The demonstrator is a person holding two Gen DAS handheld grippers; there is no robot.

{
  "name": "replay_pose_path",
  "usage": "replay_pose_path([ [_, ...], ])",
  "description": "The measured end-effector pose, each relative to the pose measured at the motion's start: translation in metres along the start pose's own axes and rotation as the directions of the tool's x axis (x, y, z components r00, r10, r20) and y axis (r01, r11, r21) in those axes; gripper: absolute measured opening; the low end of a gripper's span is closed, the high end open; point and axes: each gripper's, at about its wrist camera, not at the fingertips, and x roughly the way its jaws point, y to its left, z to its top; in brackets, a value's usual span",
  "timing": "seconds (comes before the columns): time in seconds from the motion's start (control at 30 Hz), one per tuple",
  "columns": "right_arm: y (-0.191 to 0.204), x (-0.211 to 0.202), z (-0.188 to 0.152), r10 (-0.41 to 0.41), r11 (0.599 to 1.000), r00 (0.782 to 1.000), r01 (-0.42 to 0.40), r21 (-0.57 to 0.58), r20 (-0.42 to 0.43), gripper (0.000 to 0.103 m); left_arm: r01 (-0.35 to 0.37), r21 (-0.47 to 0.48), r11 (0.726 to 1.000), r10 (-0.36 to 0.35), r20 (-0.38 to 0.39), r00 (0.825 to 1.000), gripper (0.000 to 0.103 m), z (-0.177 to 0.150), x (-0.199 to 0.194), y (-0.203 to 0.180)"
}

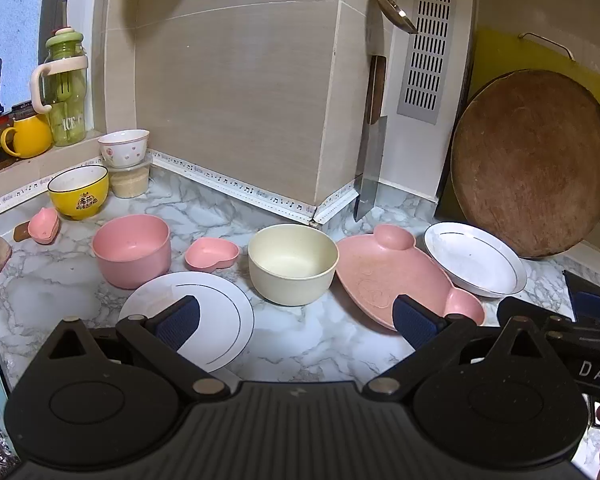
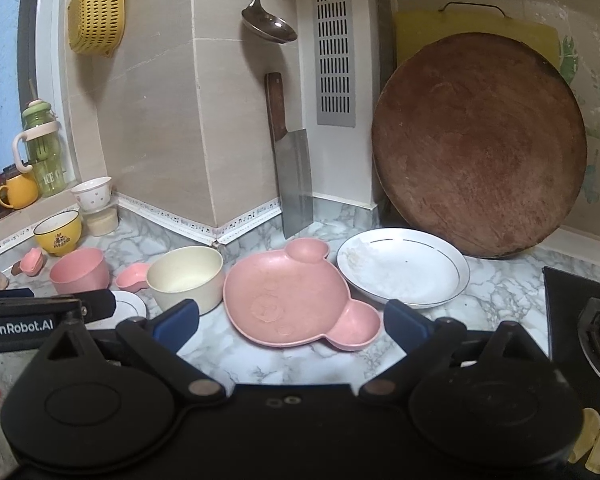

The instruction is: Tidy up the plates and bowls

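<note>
Hovering over scattered dishes, nothing picked up yet

Both tools hang above the marble counter (image 1: pixel 300 344) with jaws spread wide and nothing between them. The left gripper (image 1: pixel 296 316) sits over the near white plate (image 1: pixel 204 320), with the cream bowl (image 1: pixel 292 262) just beyond its fingers. The right gripper (image 2: pixel 292 322) is lined up on the pink bear-shaped plate (image 2: pixel 288 300), whose near ear compartment lies close to the right finger.

By the look of it, sorting has not begun: plates and bowls lie apart, unstacked. A sensible first move would be to grip one flat plate by its rim, which calls for a low, shallow approach, since the plates lie flush on the stone.

Further out, the second white plate (image 2: pixel 404 268) rests at the foot of a round wooden board (image 2: pixel 480 144) leaning on the wall. The cream bowl touches or nearly touches the bear plate's edge, so lifting either could nudge the other. To the left stand a pink bowl (image 1: pixel 134 248), a small heart dish (image 1: pixel 212 254), a second small pink dish (image 1: pixel 44 224), a yellow bowl (image 1: pixel 79 190) and a white floral bowl (image 1: pixel 124 148) set on a lidded tub. A cleaver (image 2: pixel 294 176) stands propped against the wall behind the bear plate, worth keeping clear of.
</note>
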Motion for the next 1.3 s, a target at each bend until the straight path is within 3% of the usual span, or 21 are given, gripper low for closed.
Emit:
replay_pose_path([
  [0.27,-0.004,0.004,0.001,-0.004,1.0,1.0,0.004,0.011,-0.012,0.099,-0.007,0.008,1.0,0.007,-0.007,1.0,0.103,0.002,0.005,-0.003],
  [0.57,-0.023,0.016,0.006,-0.063,0.998,0.998,0.063,0.005,-0.009,0.099,0.104,0.032,0.994,-0.102,-0.047,0.994,0.103,0.008,0.034,-0.029],
  [0.77,-0.066,0.046,0.012,-0.136,0.991,0.989,0.137,0.003,-0.057,0.099,0.165,0.124,0.979,-0.157,-0.067,0.985,0.103,0.027,0.081,-0.072],
  [0.93,-0.102,0.075,0.014,-0.191,0.98,0.975,0.195,0.031,-0.113,0.089,0.199,0.191,0.961,-0.186,-0.083,0.979,0.103,0.041,0.122,-0.108],
  [1.13,-0.139,0.105,0.022,-0.185,0.978,0.969,0.198,0.063,-0.167,0.087,0.254,0.222,0.942,-0.233,-0.116,0.966,0.103,0.06,0.167,-0.14],
  [1.27,-0.163,0.134,0.037,-0.207,0.974,0.955,0.222,0.05,-0.212,0.08,0.277,0.242,0.93,-0.251,-0.134,0.959,0.103,0.076,0.204,-0.159],
  [1.3,-0.168,0.142,0.04,-0.208,0.974,0.953,0.223,0.047,-0.223,0.078,0.281,0.253,0.926,-0.251,-0.145,0.957,0.098,0.079,0.214,-0.163],
])
